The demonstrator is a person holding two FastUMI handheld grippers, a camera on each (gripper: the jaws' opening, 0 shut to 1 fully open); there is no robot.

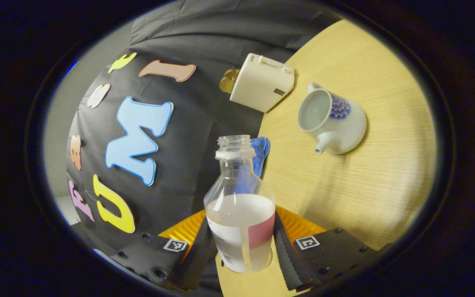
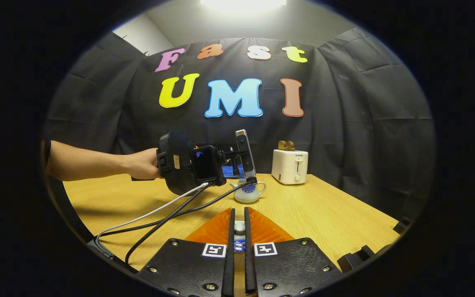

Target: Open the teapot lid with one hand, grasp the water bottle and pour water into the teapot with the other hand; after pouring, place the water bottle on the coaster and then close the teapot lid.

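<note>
The water bottle (image 1: 239, 206), uncapped and partly filled, is clamped between both fingers of the left gripper (image 1: 243, 243). The open teapot (image 1: 331, 119) is seen ahead on the table (image 1: 365, 181), well apart from the bottle mouth. The teapot lid (image 2: 239, 227) is pinched by the nearly closed right gripper (image 2: 239, 231). A toaster (image 2: 290, 166) stands beyond the teapot.

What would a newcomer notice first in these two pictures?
The uncapped bottle, partly full of water, stands out, gripped in the left claw beside the table's edge. Beyond it on the table sits the open teapot. The right claw pinches the small lid.
</note>
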